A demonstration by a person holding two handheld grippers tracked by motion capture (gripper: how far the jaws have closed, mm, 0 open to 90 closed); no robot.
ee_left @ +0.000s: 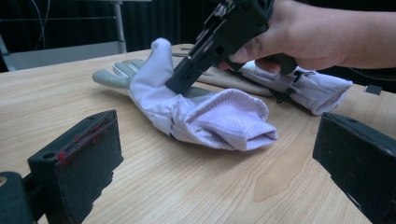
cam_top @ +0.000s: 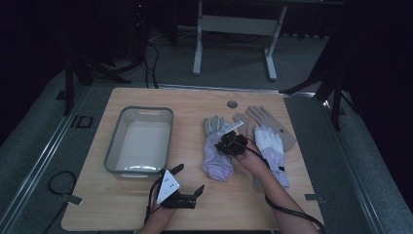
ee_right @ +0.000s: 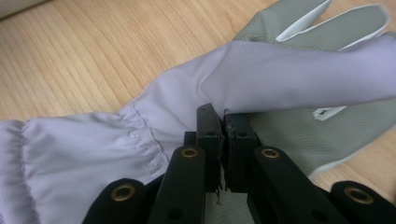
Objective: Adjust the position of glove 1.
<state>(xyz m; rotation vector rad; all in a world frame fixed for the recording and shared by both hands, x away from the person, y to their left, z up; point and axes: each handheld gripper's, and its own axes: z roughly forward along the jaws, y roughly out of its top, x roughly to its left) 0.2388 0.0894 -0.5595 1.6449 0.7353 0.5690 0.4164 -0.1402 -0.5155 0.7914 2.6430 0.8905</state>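
two forearms are coming in from the bottom edge of the high view, each hand holding a set of tongs over a wooden table (cam_top: 146,204). left tongs (cam_top: 190,181) are sitting near the table's front edge, with the jaws standing well apart and nothing between them; a grey three-cornered plate is riding on top. just beyond them a clear plastic bin (cam_top: 140,141) is resting on the left half of the table. right tongs (cam_top: 233,144) are reaching down onto a lavender glove (cam_top: 216,156) lying near the table's middle, its grey fingers pointing away from the person. a second lavender glove (cam_top: 271,146) is lying just to the right, partly over a tan glove (cam_top: 265,119) whose fingers are spreading toward the far edge. a small grey disc (cam_top: 232,104) is sitting in the table beyond the gloves.

moving to the left gripper view, two black jaws are framing the bottom corners with bare table between them. beyond, the lavender glove (ee_left: 205,116) is lying with its ribbed cuff toward the camera, and the right tongs (ee_left: 180,84), held by a hand (ee_left: 285,42), are pinching a raised fold of its fabric.

turning to the right gripper view, the right tongs (ee_right: 223,126) are sitting pressed together on a fold of the lavender glove (ee_right: 280,74), where lavender cloth is meeting grey palm fabric.
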